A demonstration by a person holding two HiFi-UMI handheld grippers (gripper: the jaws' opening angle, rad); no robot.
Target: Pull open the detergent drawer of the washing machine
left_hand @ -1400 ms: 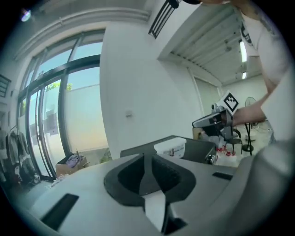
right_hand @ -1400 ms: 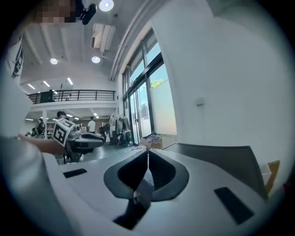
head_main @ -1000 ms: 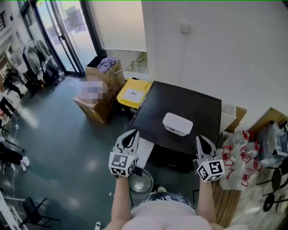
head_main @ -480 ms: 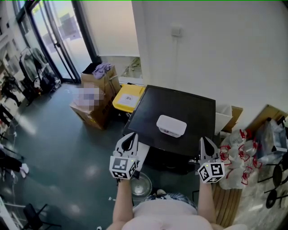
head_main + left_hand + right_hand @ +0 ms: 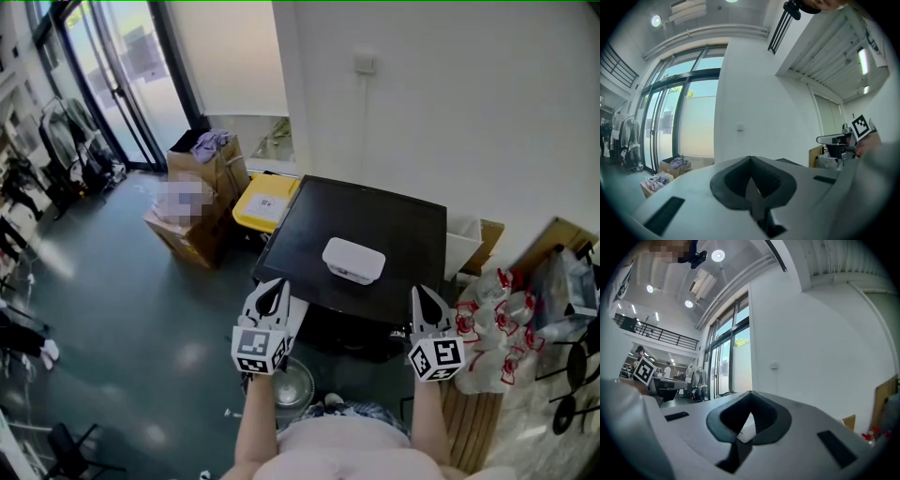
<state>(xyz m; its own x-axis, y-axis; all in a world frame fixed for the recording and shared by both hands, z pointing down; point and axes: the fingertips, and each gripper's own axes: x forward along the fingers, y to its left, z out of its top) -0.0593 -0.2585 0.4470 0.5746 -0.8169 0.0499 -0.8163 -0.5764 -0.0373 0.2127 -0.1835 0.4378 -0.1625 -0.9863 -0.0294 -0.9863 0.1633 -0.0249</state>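
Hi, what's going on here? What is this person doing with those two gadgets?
A person stands at a black-topped washing machine with a two-jaw gripper in each hand. The left gripper and right gripper are both shut and empty, held level by the machine's front edge. A white box sits on the machine's top. The aim is to pull open the detergent drawer, but the machine's front is out of sight from above, and neither gripper has hold of anything yet.

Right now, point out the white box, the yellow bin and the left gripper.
white box point(image 5: 353, 260), head view, lid centre.
yellow bin point(image 5: 256, 213), head view, lid.
left gripper point(image 5: 273, 285), head view, between its fingertips.
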